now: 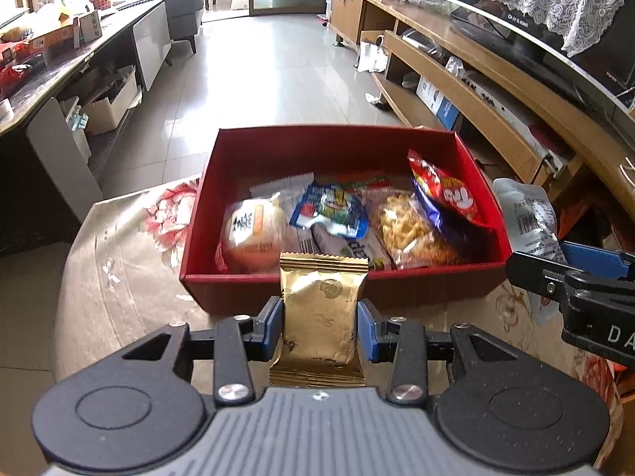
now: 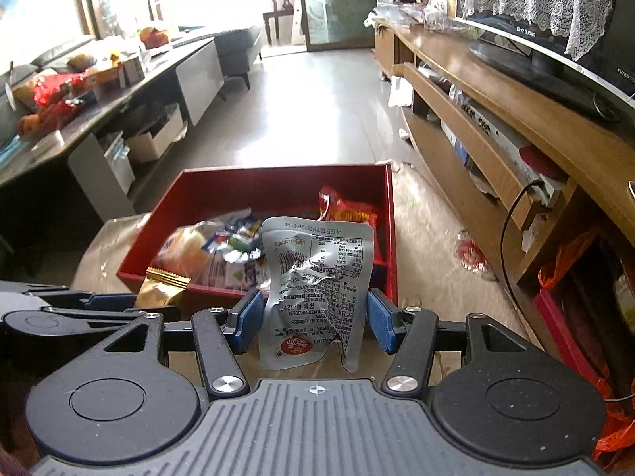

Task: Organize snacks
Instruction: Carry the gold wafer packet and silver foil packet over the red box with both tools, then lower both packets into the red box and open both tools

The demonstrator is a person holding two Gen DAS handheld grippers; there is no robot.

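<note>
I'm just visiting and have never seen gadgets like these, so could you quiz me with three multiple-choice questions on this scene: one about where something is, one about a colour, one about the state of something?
1. Where do the snacks already sorted lie?
A. In the red cardboard box
B. On the wooden TV bench
C. On the tiled floor

2. What colour is the crinkled foil packet between the left gripper's pads?
A. Green
B. Gold
C. White

3. What is the state of the right gripper?
A. Wide open, nothing in it
B. Out of sight
C. Shut on a silver printed pouch

Answers:
1. A: several packets lie inside its red walls.
2. B: the packet shines gold in the left wrist view.
3. C: the blue pads press the pouch from both sides, and it hangs above the table.
</note>
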